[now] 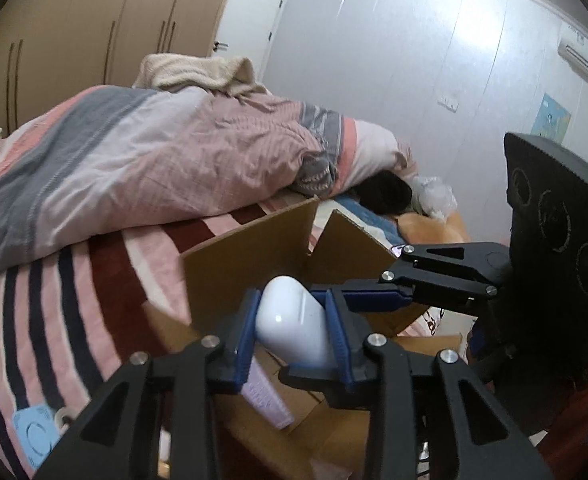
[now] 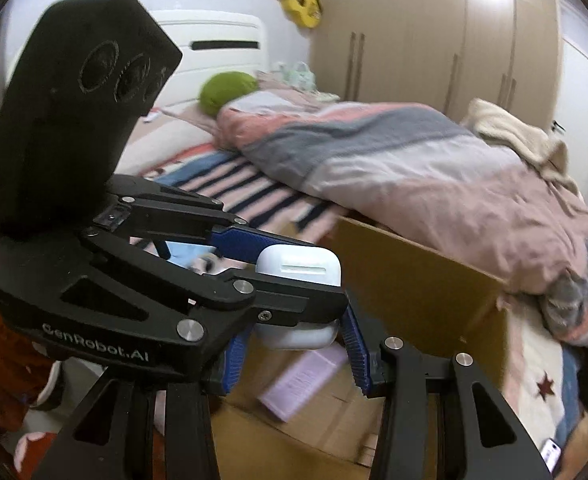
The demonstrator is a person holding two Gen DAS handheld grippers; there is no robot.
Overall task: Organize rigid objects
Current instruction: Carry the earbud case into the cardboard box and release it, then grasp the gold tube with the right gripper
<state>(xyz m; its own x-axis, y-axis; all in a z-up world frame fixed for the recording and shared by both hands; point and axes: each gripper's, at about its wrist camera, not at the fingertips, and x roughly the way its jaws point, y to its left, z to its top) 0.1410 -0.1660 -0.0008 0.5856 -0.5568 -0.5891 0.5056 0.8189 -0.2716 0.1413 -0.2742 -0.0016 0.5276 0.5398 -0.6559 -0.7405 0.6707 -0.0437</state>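
Here | left gripper (image 1: 292,330): blue pads clamped on the smooth white earbud case (image 1: 294,322), held above the open brown cardboard box (image 1: 246,268) by the striped bed's edge | lilac flat packet (image 2: 302,380) on box floor | right gripper (image 2: 294,354): jaws parted, holding nothing.

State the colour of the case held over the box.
White case; clearest in the left wrist view.

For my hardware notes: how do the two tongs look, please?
Both the left tongs and right tongs have black angular frames with silver rivets and ribbed blue pads. White "GenRobot.AI" lettering marks the left one, under a black block with engraved circles.
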